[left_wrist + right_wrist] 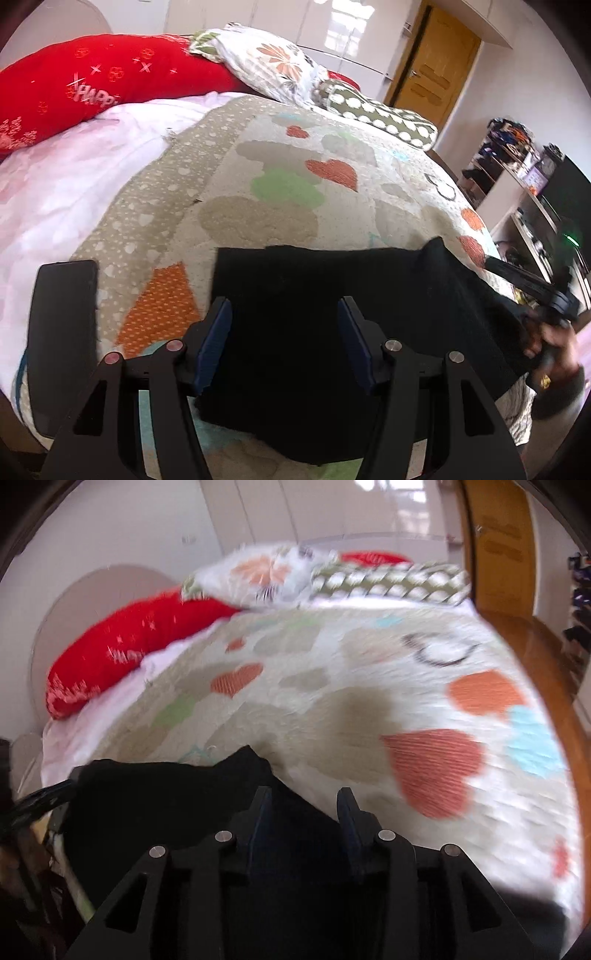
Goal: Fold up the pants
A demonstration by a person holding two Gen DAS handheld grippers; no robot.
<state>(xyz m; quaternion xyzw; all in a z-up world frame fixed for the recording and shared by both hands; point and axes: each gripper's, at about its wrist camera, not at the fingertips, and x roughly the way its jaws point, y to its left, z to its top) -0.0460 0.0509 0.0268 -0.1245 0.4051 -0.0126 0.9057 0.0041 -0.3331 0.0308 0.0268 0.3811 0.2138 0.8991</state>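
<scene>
Pants (295, 325) lie on the bed (280, 192); my left hand-held gripper (284, 332) hovers spread wide above them, my right hand-held gripper (304, 819) half-parted over their raised edge, phone (62, 332) nearby.

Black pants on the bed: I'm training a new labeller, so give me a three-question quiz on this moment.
1. True or false: the left gripper is clamped shut on the pants.
2. What flat black thing lies on the bed left of the pants? A) phone B) shoe C) book
3. Fill in: the long pillow by the headboard is ____.

Key: 1 false, its fingers stand apart; 2 A, phone; 3 red.
</scene>
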